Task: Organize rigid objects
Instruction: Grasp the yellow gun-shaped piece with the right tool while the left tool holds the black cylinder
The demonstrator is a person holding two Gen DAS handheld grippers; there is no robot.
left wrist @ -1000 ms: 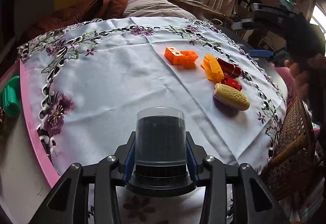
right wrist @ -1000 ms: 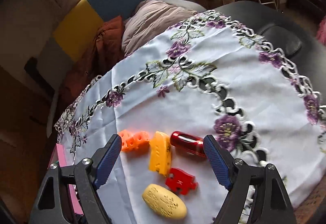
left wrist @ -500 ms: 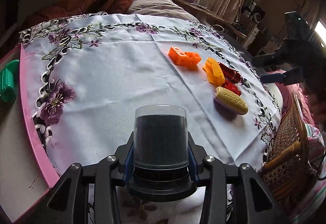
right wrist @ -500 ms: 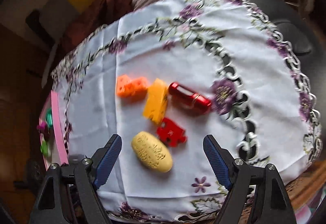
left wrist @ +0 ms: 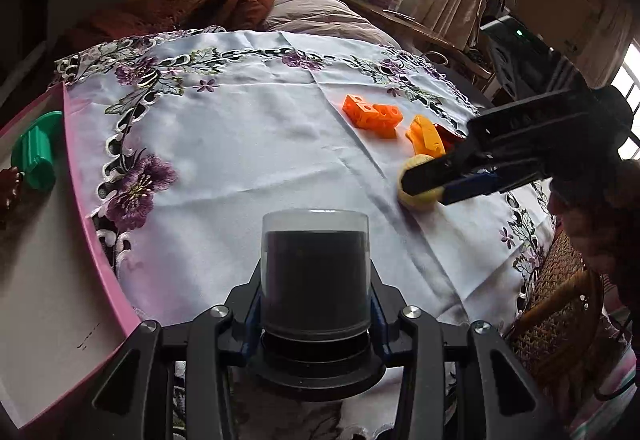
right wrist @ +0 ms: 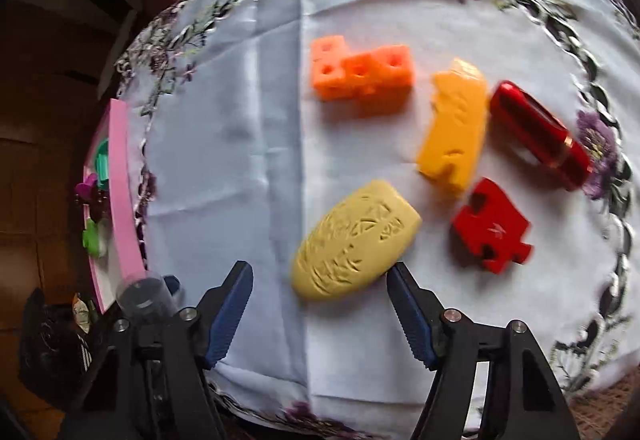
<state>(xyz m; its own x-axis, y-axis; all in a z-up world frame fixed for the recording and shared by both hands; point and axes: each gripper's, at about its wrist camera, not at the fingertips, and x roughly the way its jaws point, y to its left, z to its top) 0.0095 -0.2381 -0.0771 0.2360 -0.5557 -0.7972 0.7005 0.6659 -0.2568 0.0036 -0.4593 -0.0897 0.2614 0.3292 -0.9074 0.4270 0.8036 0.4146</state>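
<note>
Left gripper (left wrist: 315, 316) has its jaws clamped on the canister (left wrist: 315, 272), upright over the counter's (left wrist: 248, 144) near edge. Right gripper (right wrist: 320, 304) hangs jaws wide, empty, just above the yellow oval (right wrist: 354, 240), beside the red puzzle piece (right wrist: 491, 225) and orange block (right wrist: 360, 74).

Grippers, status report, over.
Left gripper shut on black canister. Right gripper open, over pale yellow carved oval. Nothing between.

Pale yellow engraved oval (right wrist: 354, 240) lies flat beside red puzzle piece (right wrist: 491, 226), yellow block (right wrist: 454, 124), orange cubes (right wrist: 360, 74).
</note>
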